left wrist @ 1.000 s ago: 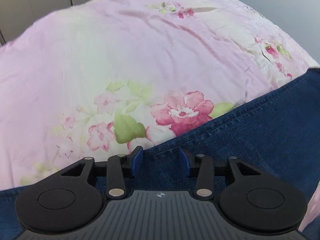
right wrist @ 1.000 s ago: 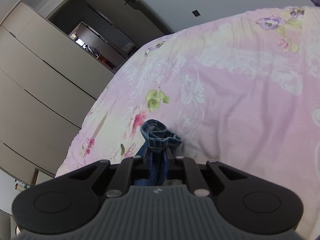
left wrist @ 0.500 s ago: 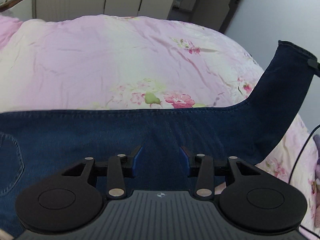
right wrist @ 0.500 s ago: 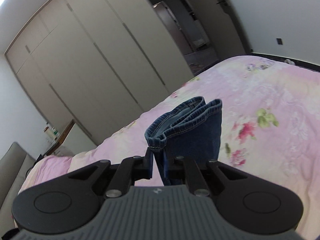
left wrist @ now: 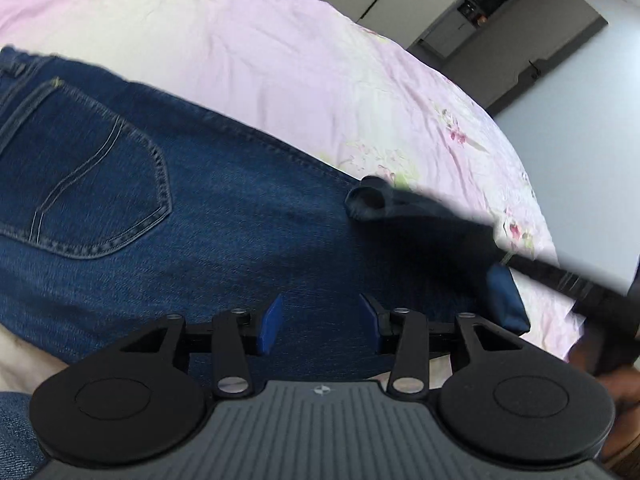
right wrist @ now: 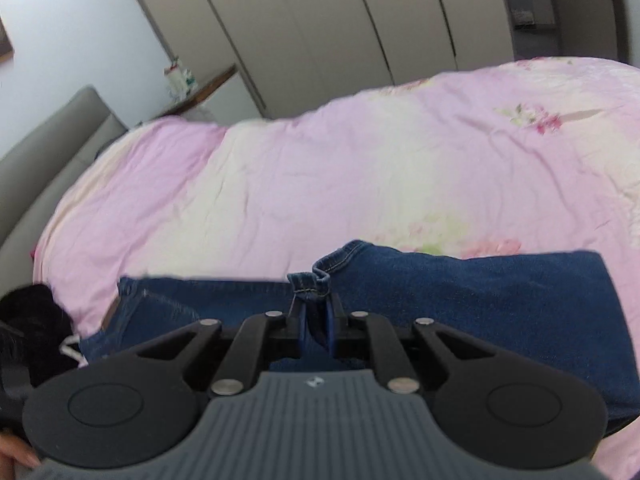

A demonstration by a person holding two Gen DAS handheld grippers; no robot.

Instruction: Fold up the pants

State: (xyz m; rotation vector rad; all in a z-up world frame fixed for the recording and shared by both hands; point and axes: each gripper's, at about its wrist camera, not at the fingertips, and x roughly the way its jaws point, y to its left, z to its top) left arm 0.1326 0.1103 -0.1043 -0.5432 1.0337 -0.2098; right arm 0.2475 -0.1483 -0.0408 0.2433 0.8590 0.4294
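Observation:
Dark blue jeans (left wrist: 200, 220) lie flat on a pink floral bedspread (left wrist: 320, 80), a back pocket (left wrist: 92, 184) showing at the left. My left gripper (left wrist: 320, 320) hovers low over the seat of the jeans, open, with nothing between its blue pads. From the right a blurred leg hem (left wrist: 372, 204) comes in over the jeans. In the right wrist view my right gripper (right wrist: 316, 316) is shut on that bunched hem (right wrist: 310, 284), with the leg (right wrist: 500, 308) doubled back over the rest of the jeans.
The bedspread (right wrist: 280, 184) stretches far beyond the jeans. Beige wardrobe doors (right wrist: 320, 20) stand behind the bed, a grey padded headboard (right wrist: 48, 140) at the left. A black fuzzy thing (right wrist: 32, 320) lies at the bed's left edge. A hand (right wrist: 12, 456) shows at the bottom left.
My right gripper has carried the leg hem up off the bed and across, over the rest of the jeans. My left gripper has slid along the jeans to the seat, still open.

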